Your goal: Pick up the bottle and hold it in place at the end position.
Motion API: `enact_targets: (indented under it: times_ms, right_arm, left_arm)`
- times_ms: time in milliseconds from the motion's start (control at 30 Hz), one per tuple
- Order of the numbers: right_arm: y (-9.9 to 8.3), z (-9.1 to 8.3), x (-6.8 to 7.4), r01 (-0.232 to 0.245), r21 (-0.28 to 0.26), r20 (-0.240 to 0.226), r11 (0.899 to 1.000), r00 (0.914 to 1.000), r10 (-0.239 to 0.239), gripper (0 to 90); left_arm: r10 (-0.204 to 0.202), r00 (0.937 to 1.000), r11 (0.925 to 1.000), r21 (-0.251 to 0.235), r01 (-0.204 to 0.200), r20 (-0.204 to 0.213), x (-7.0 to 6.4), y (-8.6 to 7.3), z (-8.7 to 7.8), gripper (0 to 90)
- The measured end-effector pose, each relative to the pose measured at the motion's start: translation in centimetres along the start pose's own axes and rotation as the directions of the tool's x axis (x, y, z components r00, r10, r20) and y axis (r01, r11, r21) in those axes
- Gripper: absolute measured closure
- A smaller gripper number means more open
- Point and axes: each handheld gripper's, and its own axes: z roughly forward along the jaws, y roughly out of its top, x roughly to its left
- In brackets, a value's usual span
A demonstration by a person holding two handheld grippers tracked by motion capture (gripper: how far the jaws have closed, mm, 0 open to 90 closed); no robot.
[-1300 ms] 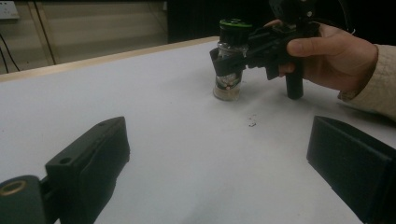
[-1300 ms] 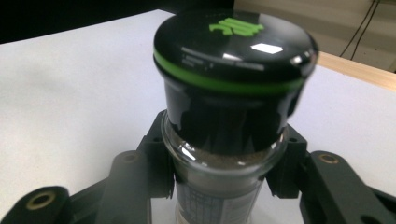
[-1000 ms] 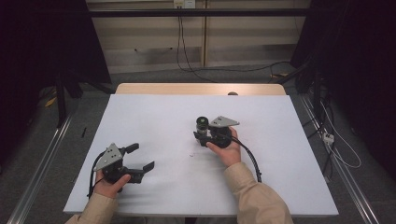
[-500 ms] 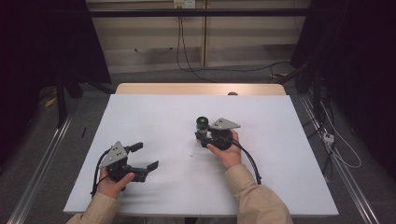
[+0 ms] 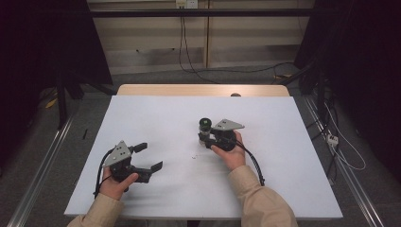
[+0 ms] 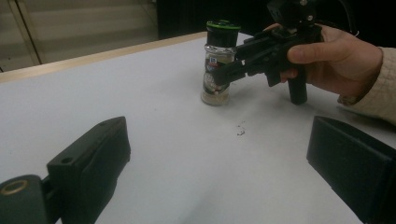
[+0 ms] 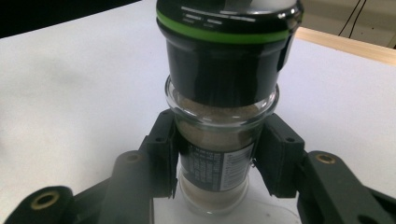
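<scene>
While the right gripper (image 5: 206, 138) clamps the upright spice jar (image 5: 204, 130), dark specks (image 5: 194, 156) lie near it; the left gripper (image 5: 150, 157) stays well apart, gaping

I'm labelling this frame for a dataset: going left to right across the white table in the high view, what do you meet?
left gripper, open over the white table → small dark specks → spice jar with a black lid → right gripper, shut on the jar, with the person's hand behind it.
</scene>
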Motion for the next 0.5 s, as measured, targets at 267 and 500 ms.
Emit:
enact_targets:
  times_ms: [267, 500]
  right_arm:
    - [-0.01, -0.01, 0.01, 0.011, 0.0, -0.001, 1.0, 0.9999, -0.011, 54.1]
    - [-0.01, 0.01, 0.06, 0.019, 0.0, 0.0, 1.0, 0.9998, -0.019, 54.1]
  left_arm:
    - [0.004, 1.0, 1.0, 0.009, -0.004, 0.008, -0.02, 0.46, 0.3, 5.8]
    - [0.004, 0.9999, 0.9997, 0.025, -0.004, 0.013, 0.14, 0.76, 0.83, 6.0]
